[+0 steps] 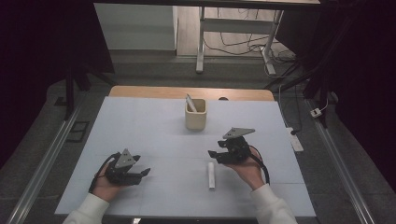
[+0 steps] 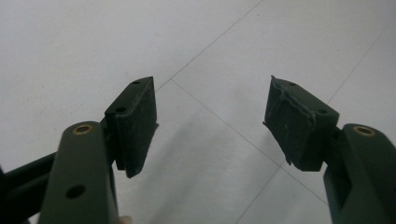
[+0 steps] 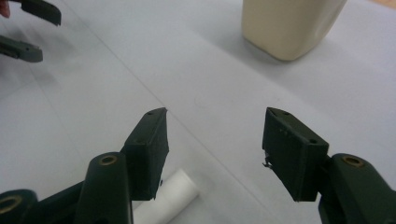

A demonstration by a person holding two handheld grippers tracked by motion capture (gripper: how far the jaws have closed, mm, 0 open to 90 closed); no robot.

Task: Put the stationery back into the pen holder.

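The right gripper [image 1: 215, 154] hangs just above the small white stick [image 1: 211, 175] lying on the pale table sheet [image 1: 140, 126], jaws wide and empty, probably to grab it. The left gripper [image 1: 144, 173] waits aside, wide too. The cream cup [image 1: 195, 114] stands farther back.

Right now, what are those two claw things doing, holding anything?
Left gripper: open, nothing between its jaws.
Right gripper: open, holding nothing; the white cylinder lies on the table beside its jaw.
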